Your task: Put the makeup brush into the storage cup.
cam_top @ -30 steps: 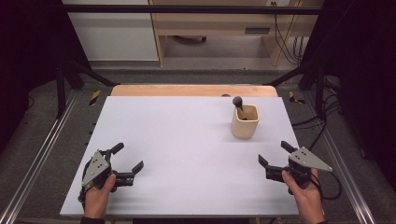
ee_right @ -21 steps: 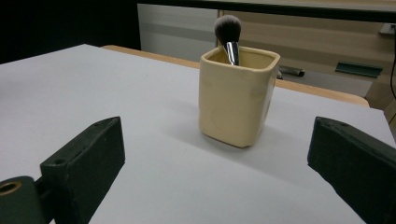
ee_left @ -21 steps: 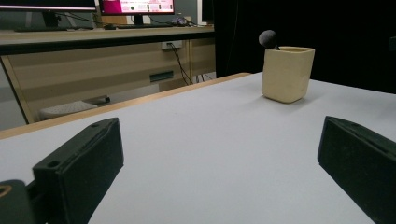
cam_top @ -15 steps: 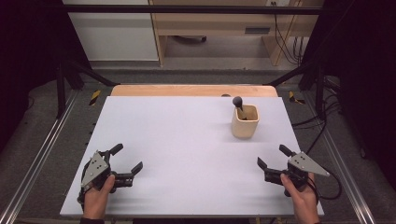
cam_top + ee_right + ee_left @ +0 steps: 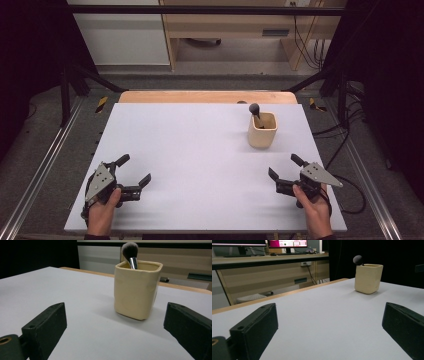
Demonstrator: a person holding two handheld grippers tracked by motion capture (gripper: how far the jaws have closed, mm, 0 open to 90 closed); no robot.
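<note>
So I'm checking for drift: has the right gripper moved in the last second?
Yes, slightly: the right gripper has slid toward the table's near edge, away from the cup.

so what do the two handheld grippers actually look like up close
Both are black, each with two blocky black jaws. The left gripper and right gripper each carry a grey three-cornered plate on top with small holes. A black cable trails from the right one off the table edge. Each is held in a bare hand; no sleeves show.
</note>
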